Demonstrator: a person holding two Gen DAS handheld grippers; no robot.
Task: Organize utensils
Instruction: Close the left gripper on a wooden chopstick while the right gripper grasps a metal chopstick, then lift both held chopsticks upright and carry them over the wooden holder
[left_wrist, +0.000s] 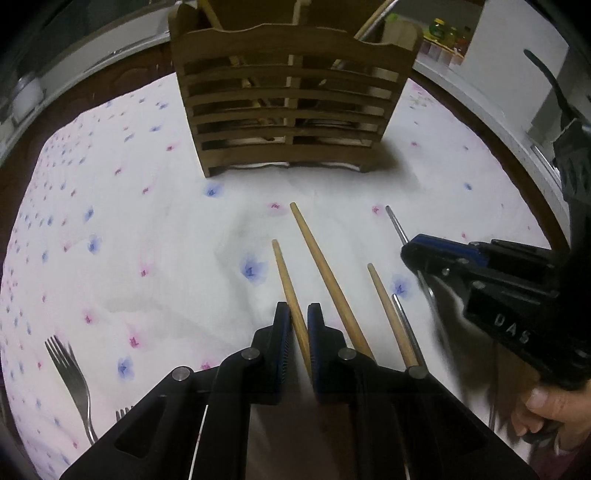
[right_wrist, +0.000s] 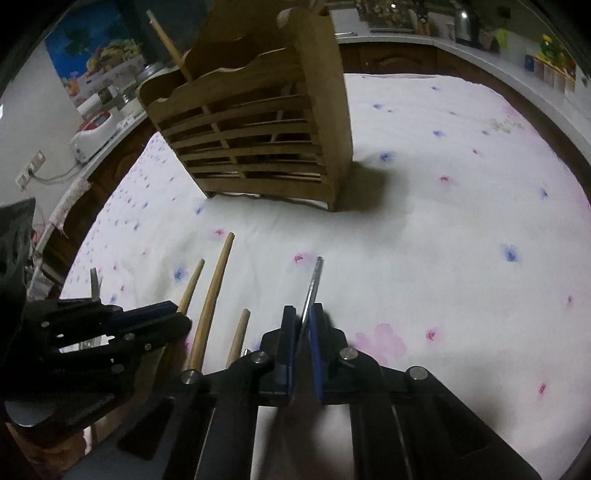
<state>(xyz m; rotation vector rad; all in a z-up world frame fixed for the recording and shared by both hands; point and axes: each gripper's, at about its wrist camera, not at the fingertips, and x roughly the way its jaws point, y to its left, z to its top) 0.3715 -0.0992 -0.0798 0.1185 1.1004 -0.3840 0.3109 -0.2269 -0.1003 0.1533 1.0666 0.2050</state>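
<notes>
The left gripper (left_wrist: 299, 314) has its blue-padded fingers pressed together on a wooden chopstick (left_wrist: 286, 278), whose tapered tip sticks out ahead of the pads toward the holder. Just to its right on the cloth lie a longer wooden chopstick (left_wrist: 325, 273) and a shorter wooden chopstick (left_wrist: 388, 310), with a thin metal chopstick (left_wrist: 406, 325) close beside the shorter one. The right gripper (right_wrist: 303, 314) pinches another metal chopstick (right_wrist: 313, 286) between its own blue pads, the shiny rod poking out forward and slightly tilted; in the left wrist view this same tool comes in from the right edge, with a person's fingers (left_wrist: 554, 406) visible below its black body. The two grippers sit near each other, side by side, both angled down at the table. Ahead of them stands a slatted wooden utensil holder (left_wrist: 291, 110), upright on the white tablecloth (left_wrist: 147, 240) printed with small blue and pink flowers; a few wooden sticks and a metal handle already rise from its compartments, though which compartment each is in cannot be told. A metal fork (left_wrist: 72, 373) lies on the cloth well to the left of the left gripper, and the tines of a second fork (left_wrist: 123, 413) peek out beside the gripper's black frame.
</notes>
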